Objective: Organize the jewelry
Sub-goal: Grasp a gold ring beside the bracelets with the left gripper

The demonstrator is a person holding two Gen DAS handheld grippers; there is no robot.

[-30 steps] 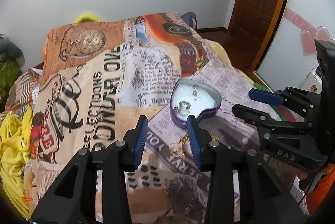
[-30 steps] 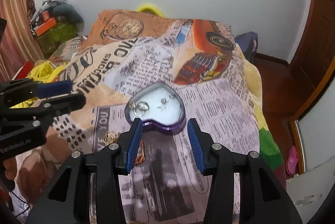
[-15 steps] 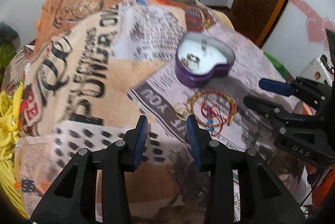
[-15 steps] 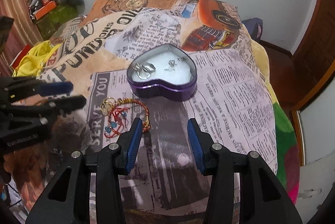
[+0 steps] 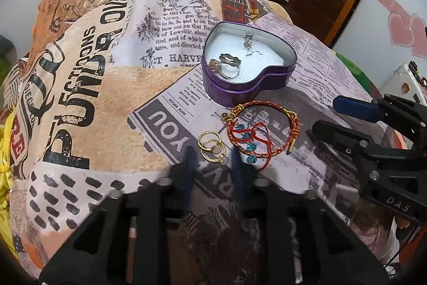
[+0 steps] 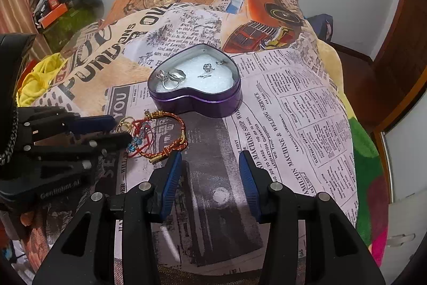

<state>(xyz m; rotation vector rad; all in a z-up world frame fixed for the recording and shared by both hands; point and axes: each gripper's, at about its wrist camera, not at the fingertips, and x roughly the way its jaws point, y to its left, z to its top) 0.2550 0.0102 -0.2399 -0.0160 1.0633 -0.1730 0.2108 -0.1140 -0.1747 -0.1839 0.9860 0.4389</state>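
Setting: bed (image 6: 307,103) under a newsprint-pattern blanket; no table, jewelry lies directly on the fabric.
Tin: purple heart-shaped tin (image 5: 248,87), lid off, white foam pad inside; judged the destination, since it's open and close to the loose pieces.
Already in tin: silver rings (image 5: 226,65) at approx. 8 o'clock of the pad, small earrings (image 5: 249,43) near 1 o'clock; foam prob. keeps them from sliding.
Loose pieces: red-gold braided bracelet (image 5: 267,130) just at 6 o'clock of the tin, red thread w/ blue beads (image 5: 246,141) tangled inside its loop, gold rings (image 5: 212,147) touching its 9 o'clock side.
Left tongs: left tongs (image 5: 213,165) blurred, jaws apart w/ a moderate gap, straddling the gold rings, nothing held; judged lined up for a pick.
Right tongs: right tongs (image 6: 210,173) jaws wide apart, empty, over bare blanket at 6 o'clock of the tin; judged waiting clear of the left side's reach.
Writing, blanket: "YOU", "MACHINE SHOP WORK", "WELDING SERVICE", "T HARVE…", large "…ECTIONS" partly readable.
Writing, tools: "DAS" on right tool body (image 5: 395,178); "GenRobot.AI" on left tool body (image 6: 58,189).
Progress: est. partway; bracelet, thread and gold rings not yet in the tin.
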